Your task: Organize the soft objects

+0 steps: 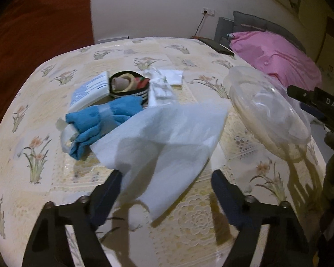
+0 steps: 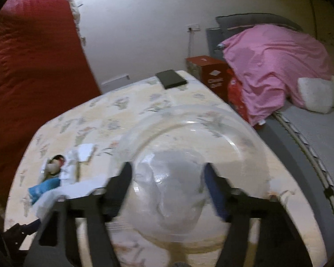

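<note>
In the left wrist view my left gripper [image 1: 165, 178] stands open, its fingers wide apart. A thin white cloth sheet [image 1: 167, 138] hangs between them just above the table, brushing the left finger and casting a shadow below. Behind it lie a blue sock bundle [image 1: 104, 120], a striped round basket [image 1: 129, 86] with rolled items, and a folded white cloth [image 1: 164, 80]. My right gripper [image 2: 168, 180] is shut on a clear plastic bowl [image 2: 189, 155], held tilted off the table. That bowl [image 1: 267, 111] appears to the right of the sheet.
The table [image 1: 33, 146] wears a floral plastic cover. A white and blue packet [image 1: 89, 91] leans on the basket. A black flat case [image 2: 171, 79] lies at the far edge. Beyond are a red box [image 2: 209, 73], a pink cover [image 2: 276, 66] and a red mattress [image 2: 33, 77].
</note>
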Tool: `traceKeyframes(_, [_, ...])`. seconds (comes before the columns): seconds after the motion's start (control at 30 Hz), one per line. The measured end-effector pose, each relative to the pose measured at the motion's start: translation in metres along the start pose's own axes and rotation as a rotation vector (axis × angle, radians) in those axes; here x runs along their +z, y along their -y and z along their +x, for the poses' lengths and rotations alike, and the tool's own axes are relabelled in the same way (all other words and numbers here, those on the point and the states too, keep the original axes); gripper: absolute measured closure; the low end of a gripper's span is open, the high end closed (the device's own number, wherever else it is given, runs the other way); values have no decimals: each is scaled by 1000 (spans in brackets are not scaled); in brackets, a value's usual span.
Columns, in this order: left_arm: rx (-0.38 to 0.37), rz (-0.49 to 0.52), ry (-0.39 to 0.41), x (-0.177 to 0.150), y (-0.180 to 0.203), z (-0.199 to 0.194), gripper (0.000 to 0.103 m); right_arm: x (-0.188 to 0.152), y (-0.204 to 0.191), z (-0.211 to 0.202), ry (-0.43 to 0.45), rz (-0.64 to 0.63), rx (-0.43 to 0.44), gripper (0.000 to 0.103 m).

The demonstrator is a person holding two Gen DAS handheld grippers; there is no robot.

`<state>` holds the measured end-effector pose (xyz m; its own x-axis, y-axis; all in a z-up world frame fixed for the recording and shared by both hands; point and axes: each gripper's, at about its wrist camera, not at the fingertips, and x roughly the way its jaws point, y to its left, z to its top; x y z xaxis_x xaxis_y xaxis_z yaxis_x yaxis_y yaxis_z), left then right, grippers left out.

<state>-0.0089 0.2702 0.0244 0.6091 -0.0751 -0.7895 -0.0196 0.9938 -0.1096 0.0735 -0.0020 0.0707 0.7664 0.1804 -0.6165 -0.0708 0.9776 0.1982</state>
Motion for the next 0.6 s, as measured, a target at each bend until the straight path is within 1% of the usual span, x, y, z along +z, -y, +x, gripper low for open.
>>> traceKeyframes(0.03, [2,5,-7,-1,2,2,30,-1,3,-1,7,1,-15,24])
traceKeyframes(0.1, [1,11,-19,0,5,4,44,-3,8,-3,10,4,-20,23])
traceKeyframes(0.13, [0,14,-22,-1,6,5,48,-4,10,-3,8,7,-16,23])
traceKeyframes(0.2, [1,23,-25,-1,9,5,62,-6,14,-3,3,13,-9,22])
traceKeyframes(0.27, [-5,35,-23,-2,13,2,69,-8,15,-3,1,14,-5,22])
traceKeyframes(0.4, [-50,47,-20,-3,19,-4,76,-11,20,-4,0,30,9,22])
traceKeyframes(0.5, [-98,69,-7,-4,26,-12,78,-12,22,-6,6,45,15,21])
traceKeyframes(0.6, [-110,105,5,-6,35,-20,79,-12,24,-8,12,60,22,21])
